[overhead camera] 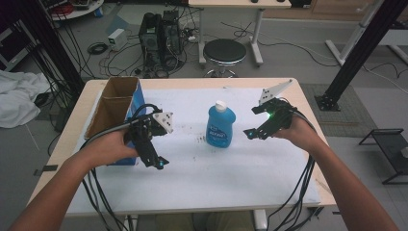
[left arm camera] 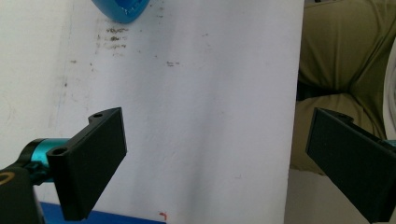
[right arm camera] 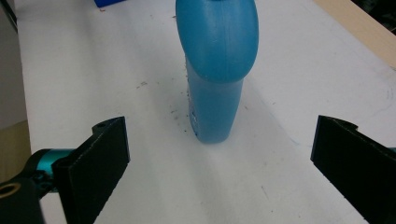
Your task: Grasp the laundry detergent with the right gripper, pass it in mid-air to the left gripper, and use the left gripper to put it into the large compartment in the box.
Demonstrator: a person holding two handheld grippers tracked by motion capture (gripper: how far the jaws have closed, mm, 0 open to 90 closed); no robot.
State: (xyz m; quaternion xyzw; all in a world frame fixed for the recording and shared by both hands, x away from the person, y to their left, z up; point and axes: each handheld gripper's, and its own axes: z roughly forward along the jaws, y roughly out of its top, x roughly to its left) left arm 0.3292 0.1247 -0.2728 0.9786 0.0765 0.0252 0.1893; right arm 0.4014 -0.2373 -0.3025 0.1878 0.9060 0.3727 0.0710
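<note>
Cardboard box (overhead camera: 113,103): it is sitting open at the left of the high view, on the left edge of the table (overhead camera: 202,168), just behind our left hand.

Left hand-held gripper (overhead camera: 161,162): we are holding it left of centre, jaws spread wide with nothing between them; in its own view it is looking down on bare white table, with the base of the blue bottle (left arm camera: 122,10) at the upper left.

Blue bottle (overhead camera: 221,126): it is standing upright at the centre of the high view, white cap on top, apart from both grippers and between them.

Handling: we are judging it a stiff but slightly squeezable plastic bottle with a smooth, likely slippery skin, moderately heavy if full; how full it is we cannot tell.

Where to hold: across the narrower lower body, below the bulging shoulder, seems safest against tipping.

Right hand-held gripper (overhead camera: 250,133): we are aiming it at the bottle from the right of centre, jaws spread wide, the bottle (right arm camera: 215,70) lined up between them but not yet reached.
</note>
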